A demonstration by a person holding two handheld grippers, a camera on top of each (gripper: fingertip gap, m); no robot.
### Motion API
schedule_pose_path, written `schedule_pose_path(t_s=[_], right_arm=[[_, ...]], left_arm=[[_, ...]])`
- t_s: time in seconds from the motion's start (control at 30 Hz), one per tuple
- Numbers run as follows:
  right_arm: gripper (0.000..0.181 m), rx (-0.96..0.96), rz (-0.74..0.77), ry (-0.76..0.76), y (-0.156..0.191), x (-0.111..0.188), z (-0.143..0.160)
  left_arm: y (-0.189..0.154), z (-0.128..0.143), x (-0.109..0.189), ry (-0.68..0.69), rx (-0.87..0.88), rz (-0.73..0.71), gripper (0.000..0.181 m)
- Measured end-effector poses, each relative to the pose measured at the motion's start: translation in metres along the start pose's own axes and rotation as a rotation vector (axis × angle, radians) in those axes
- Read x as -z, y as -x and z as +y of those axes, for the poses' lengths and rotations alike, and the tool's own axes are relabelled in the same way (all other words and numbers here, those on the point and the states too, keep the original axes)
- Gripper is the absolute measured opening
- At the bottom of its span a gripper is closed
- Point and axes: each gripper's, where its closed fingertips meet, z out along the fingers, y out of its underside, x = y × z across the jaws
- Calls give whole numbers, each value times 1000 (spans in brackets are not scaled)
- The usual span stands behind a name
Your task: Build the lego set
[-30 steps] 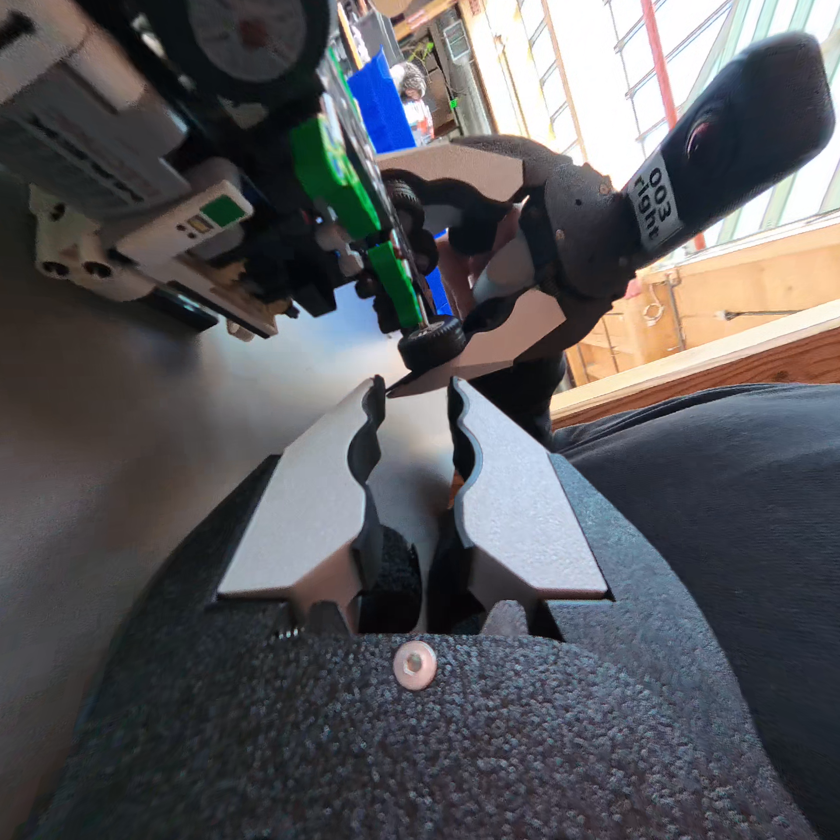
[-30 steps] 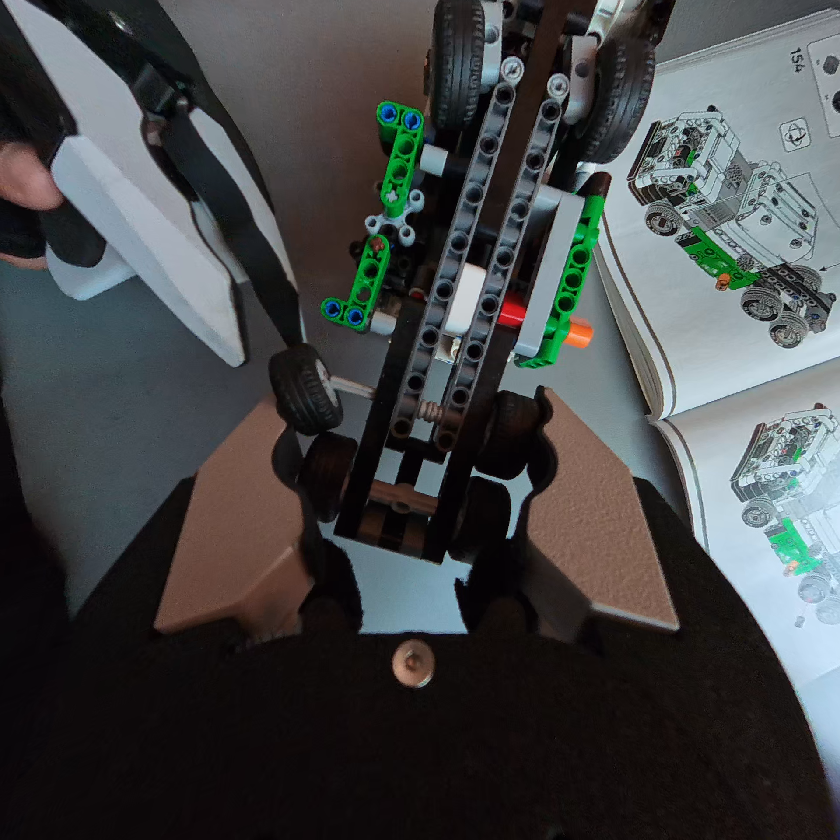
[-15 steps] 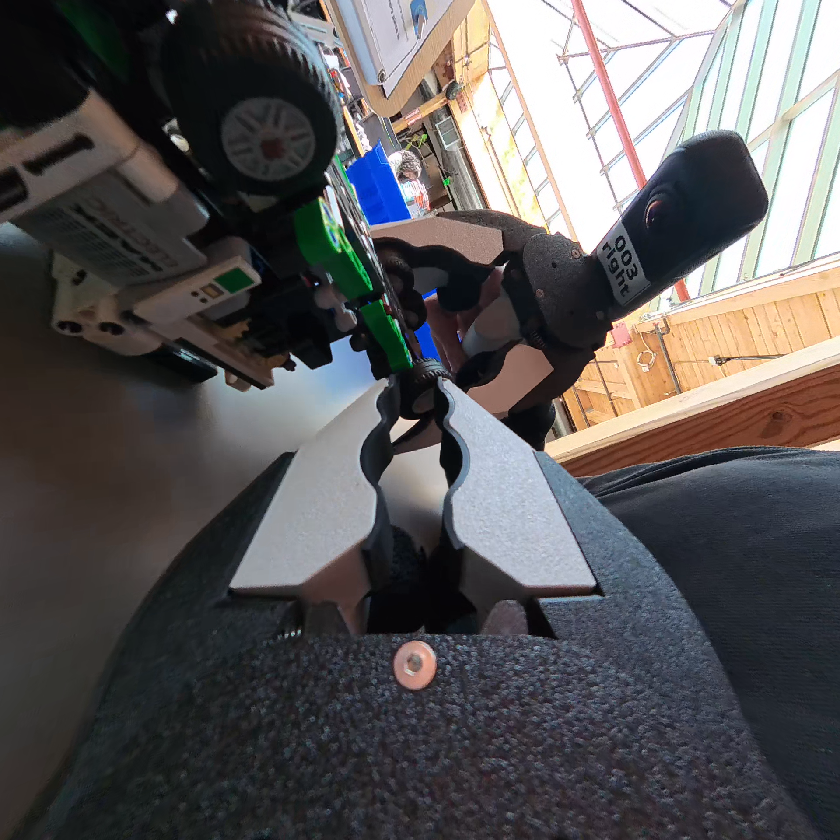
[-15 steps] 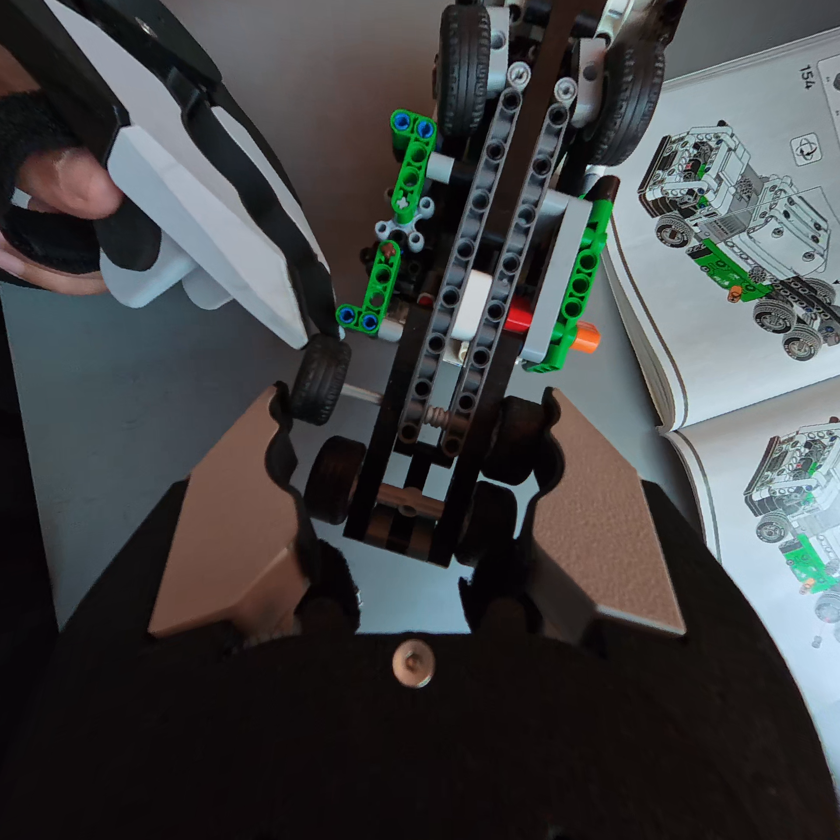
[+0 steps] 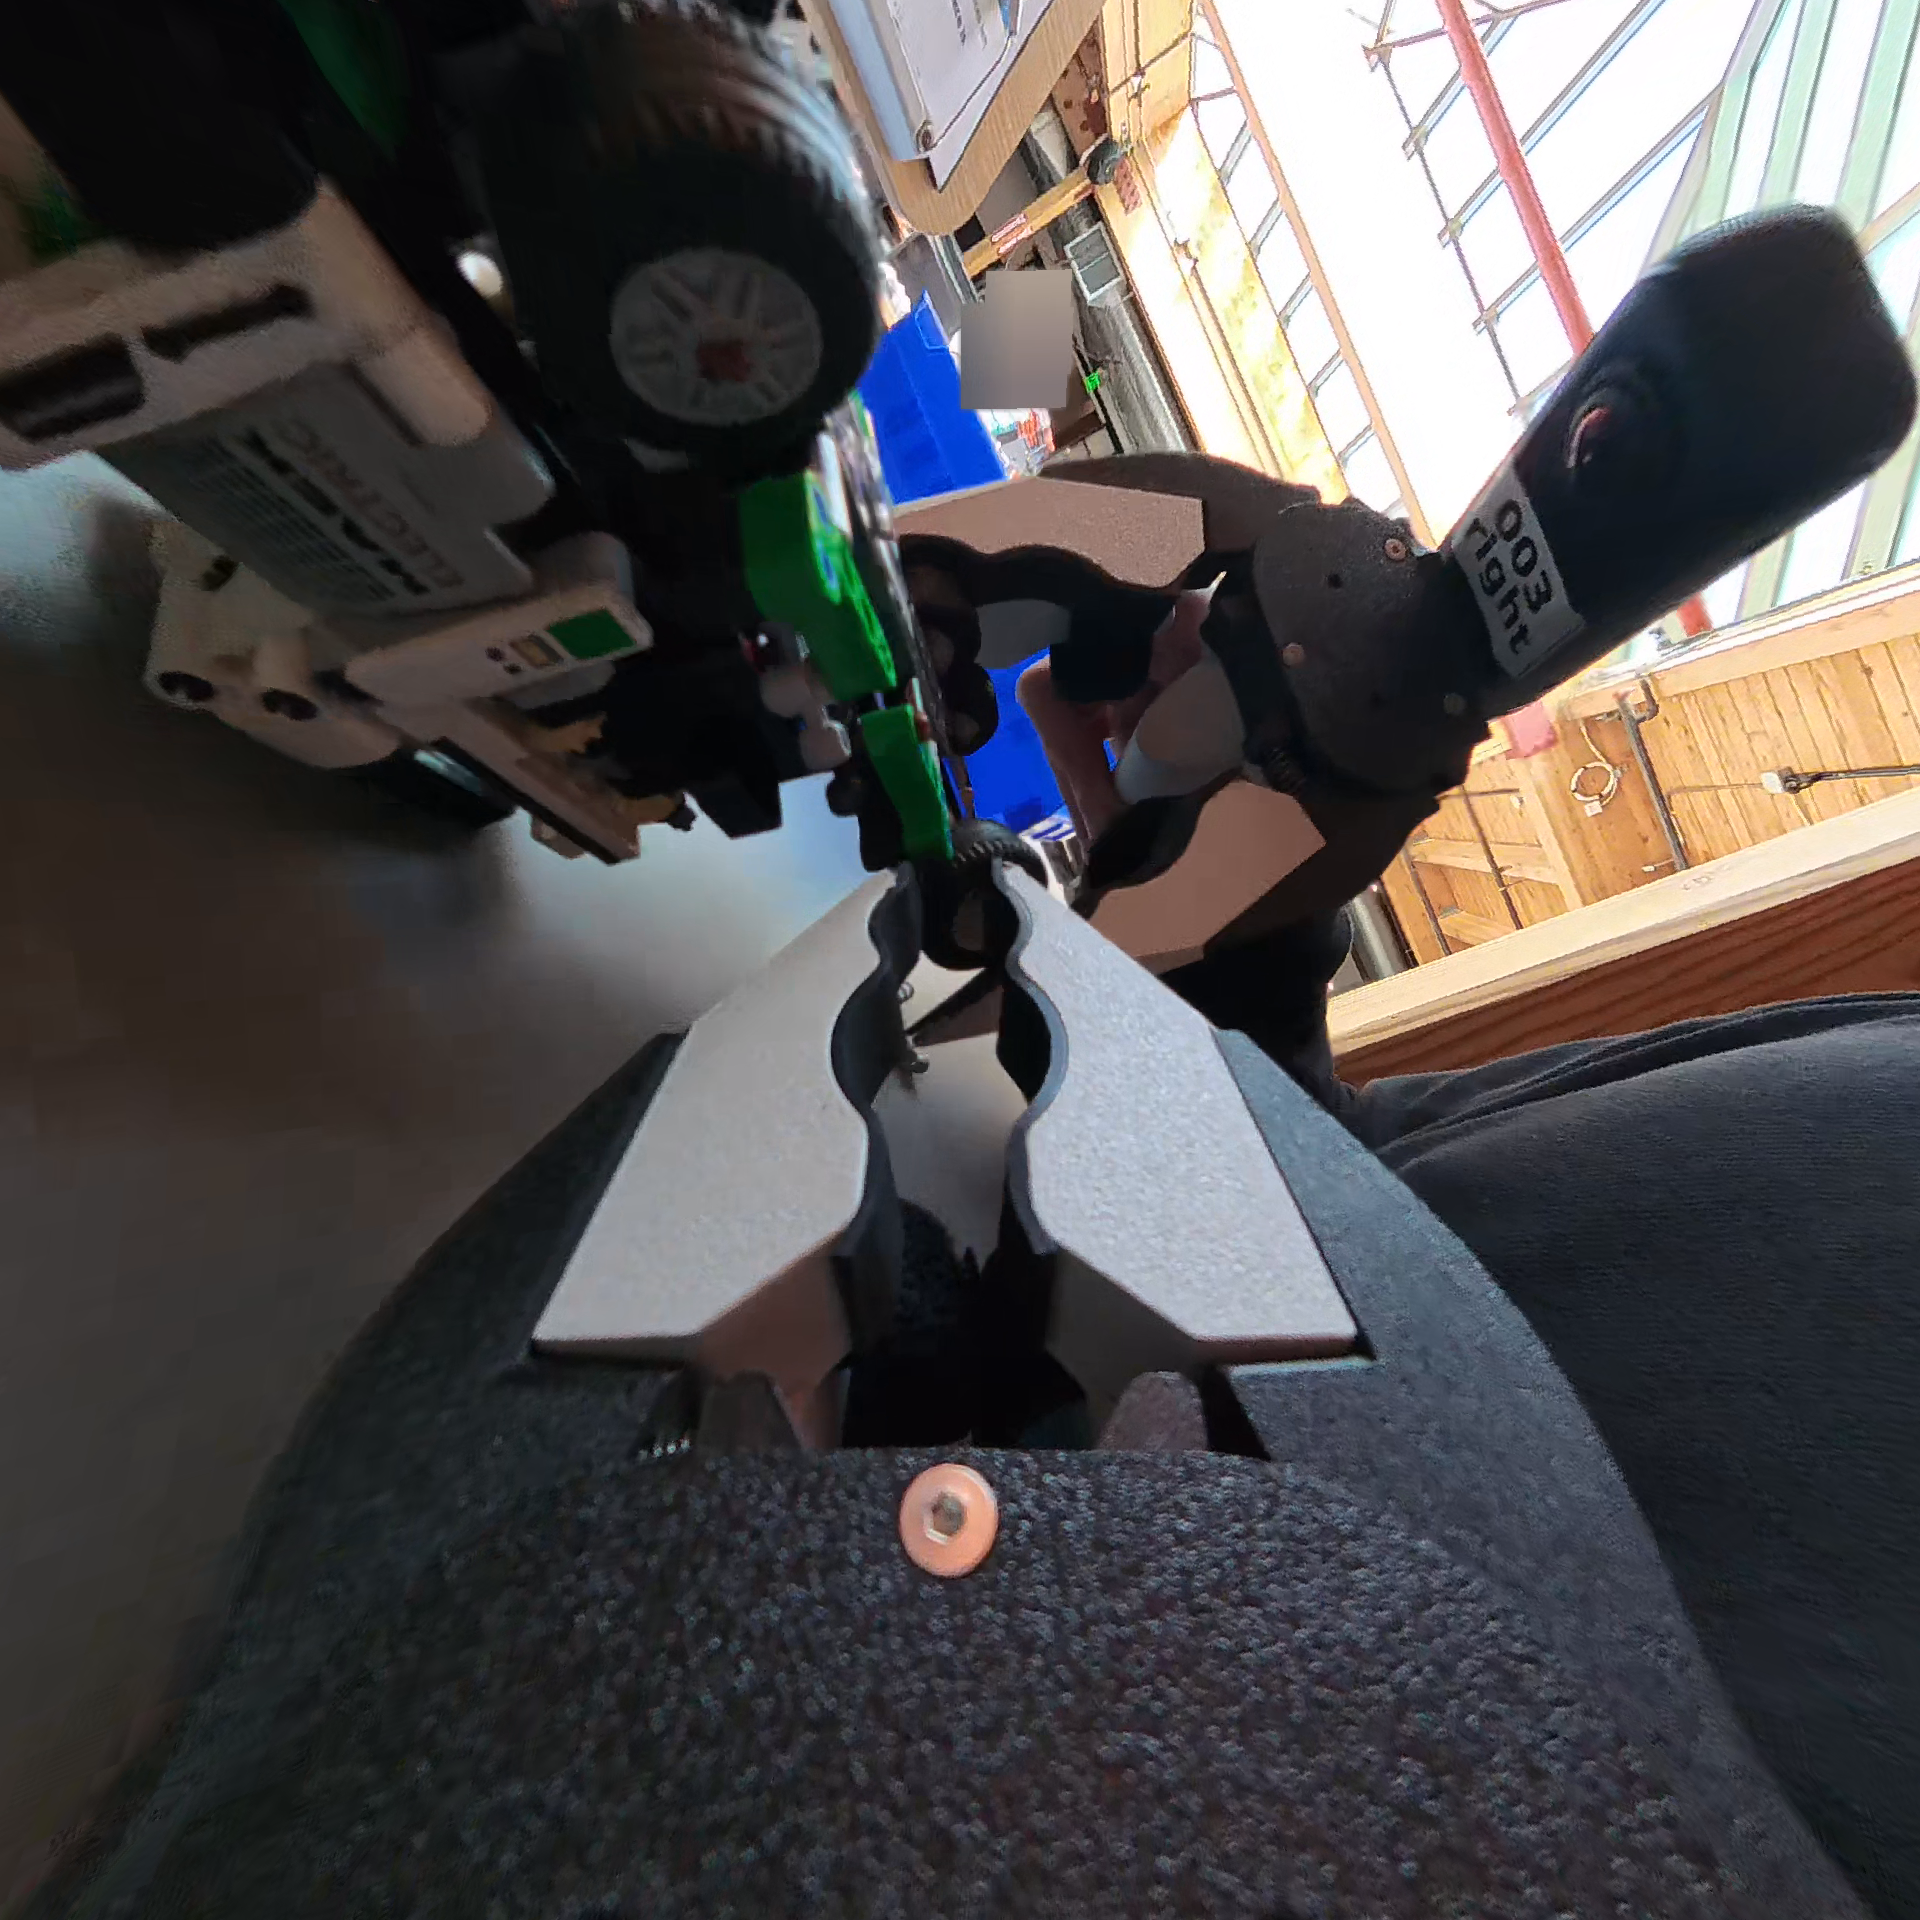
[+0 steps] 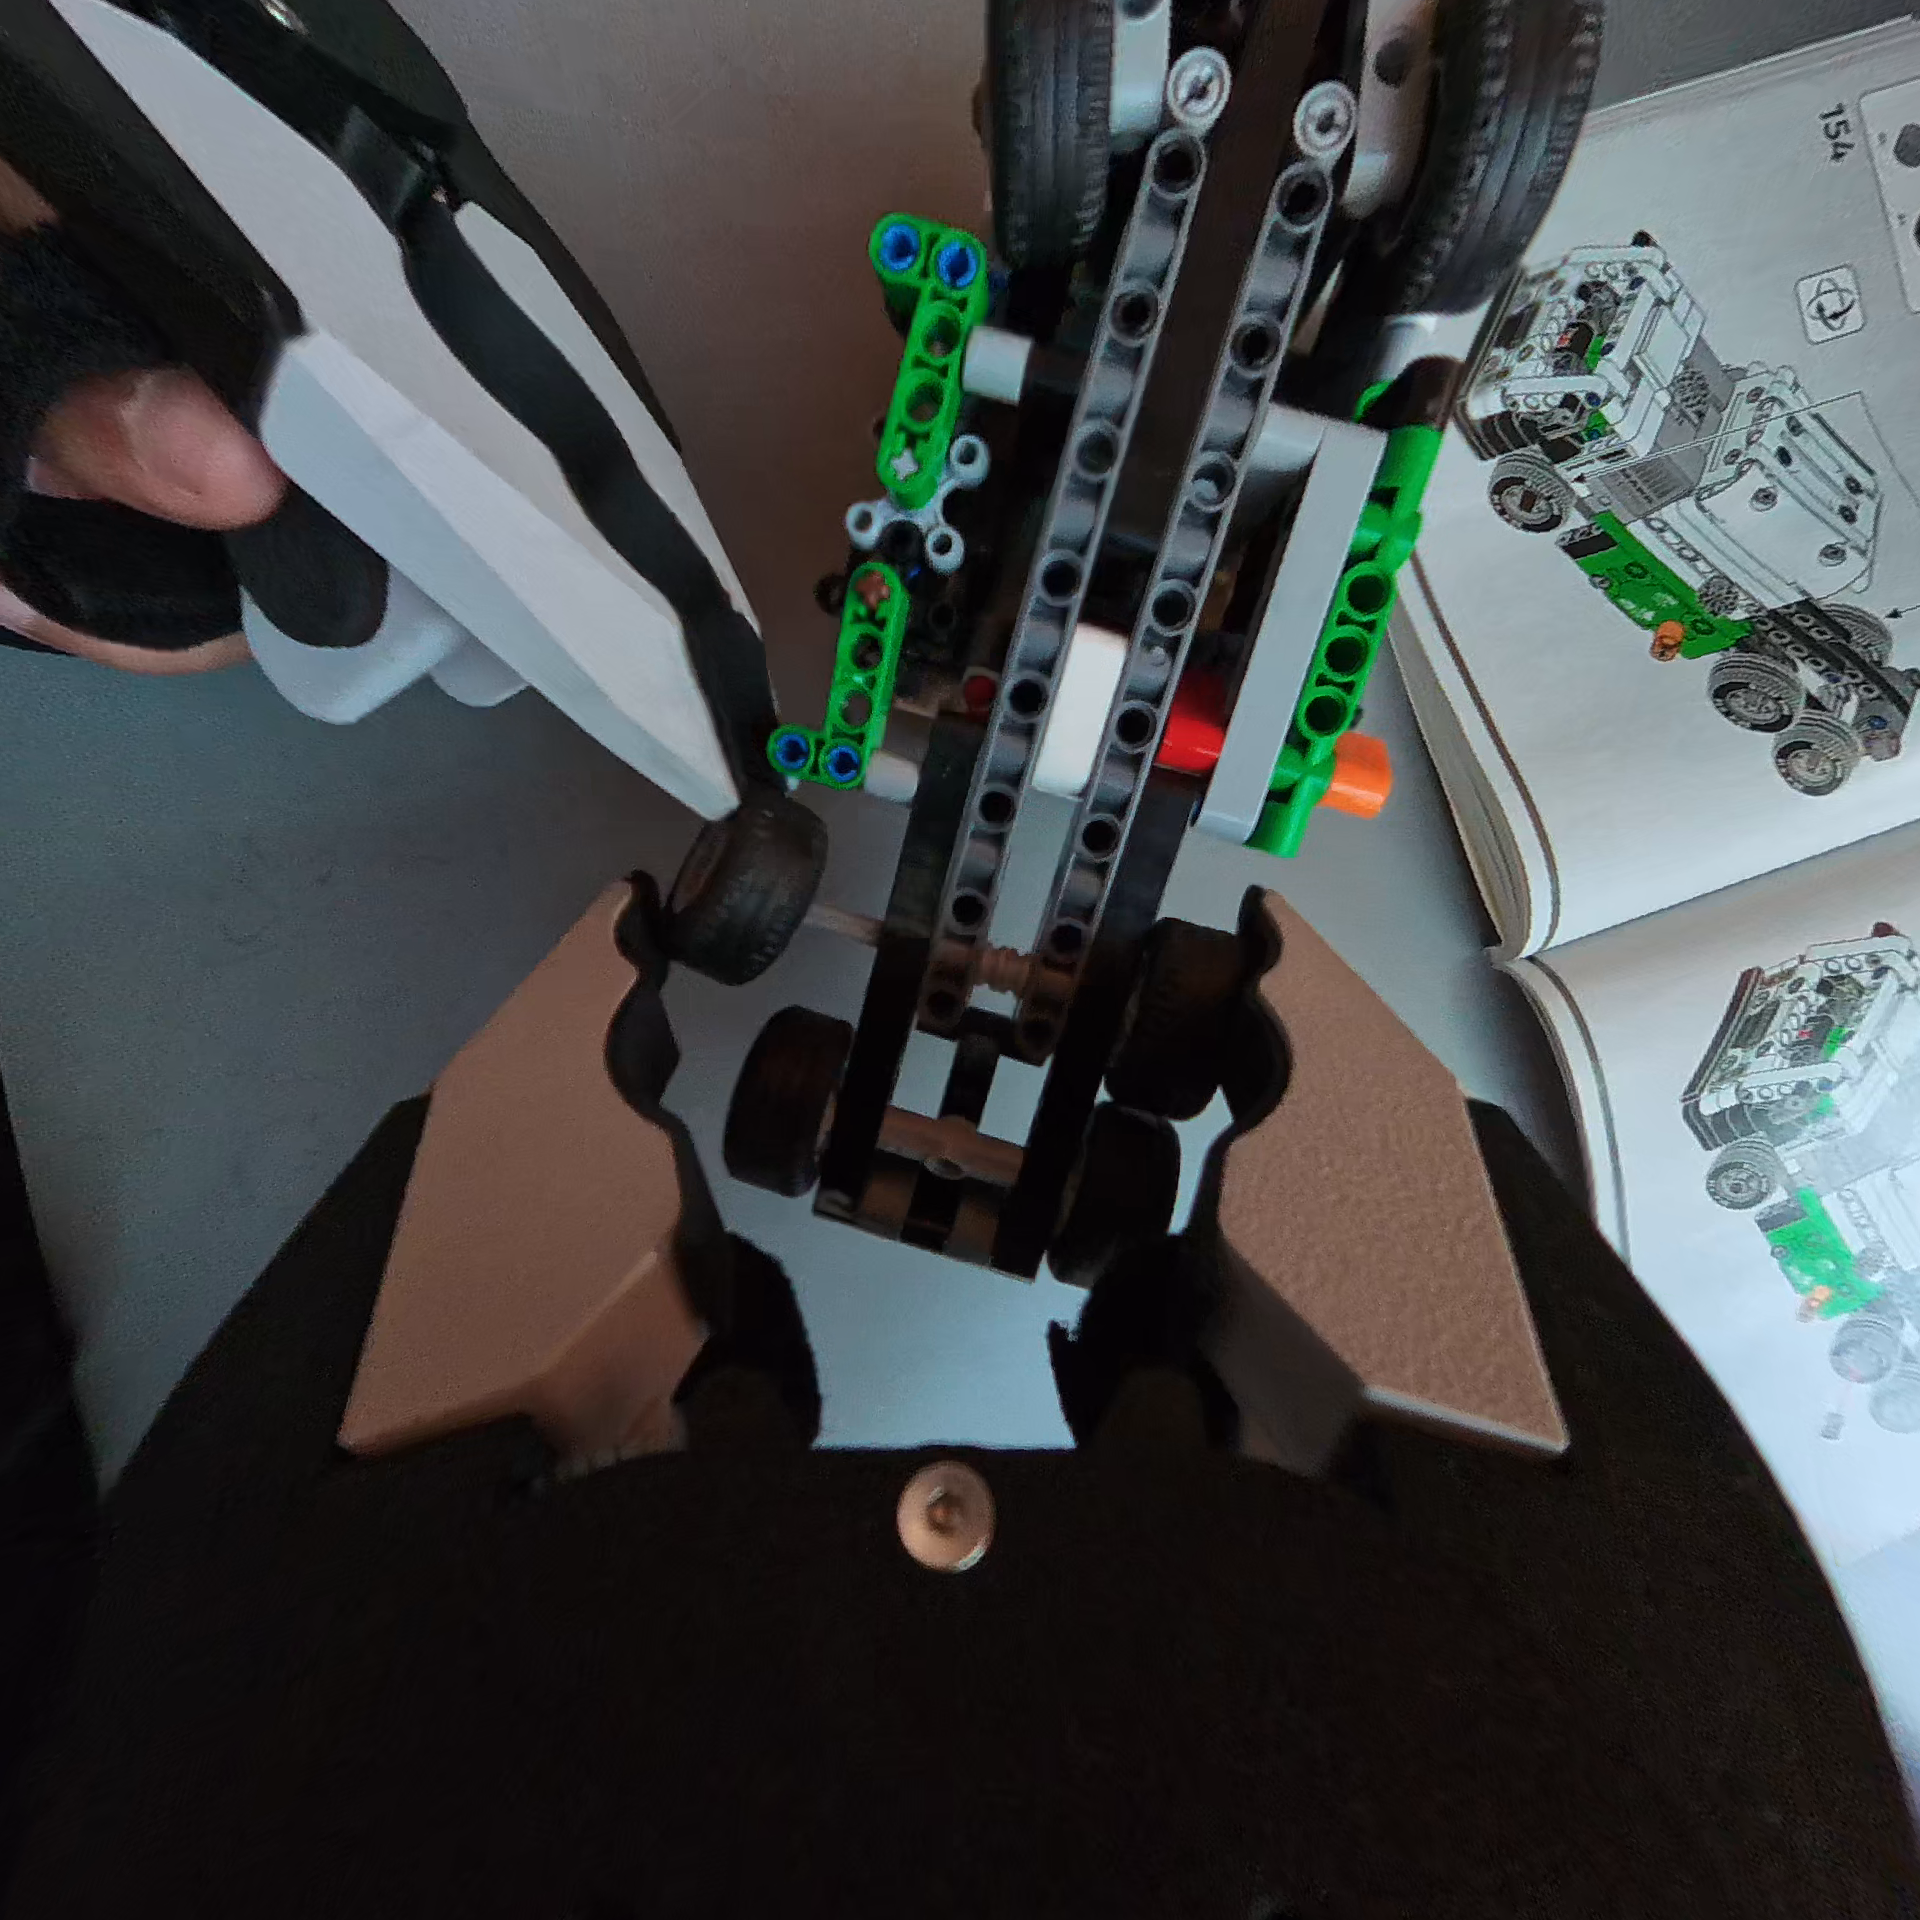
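A white, black and green lego truck (image 6: 1132,520) is turned underside up over the grey table (image 6: 312,935). My right gripper (image 6: 943,914) is shut on its rear end, with the rear wheels between the fingers. A small black wheel (image 6: 748,894) sits out on a thin axle at the truck's rear left. My left gripper (image 5: 948,894) is shut on this wheel (image 5: 977,883) at its very fingertips. It also shows in the right wrist view (image 6: 727,790), coming in from the upper left. The truck's cab (image 5: 364,468) fills the upper left of the left wrist view.
An open instruction booklet (image 6: 1662,520) lies on the table right of the truck. A person's dark clothing (image 5: 1662,1247) is at the right of the left wrist view, beside a wooden ledge (image 5: 1662,935). Blue bins (image 5: 925,416) stand far behind.
My left gripper has moved forward to the small wheel and its fingers have narrowed onto it. The right gripper has kept its hold on the truck's rear.
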Motion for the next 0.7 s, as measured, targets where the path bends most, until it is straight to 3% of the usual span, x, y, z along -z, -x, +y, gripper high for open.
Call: schedule_pose_path(t_s=[0.17, 0.7], right_arm=[[93, 18, 36, -35, -4, 5, -8], [101, 29, 1, 5, -13, -4, -10]], left_arm=[[13, 2, -1, 17, 20, -75, 7], [5, -11, 1, -29, -47, -25, 10]])
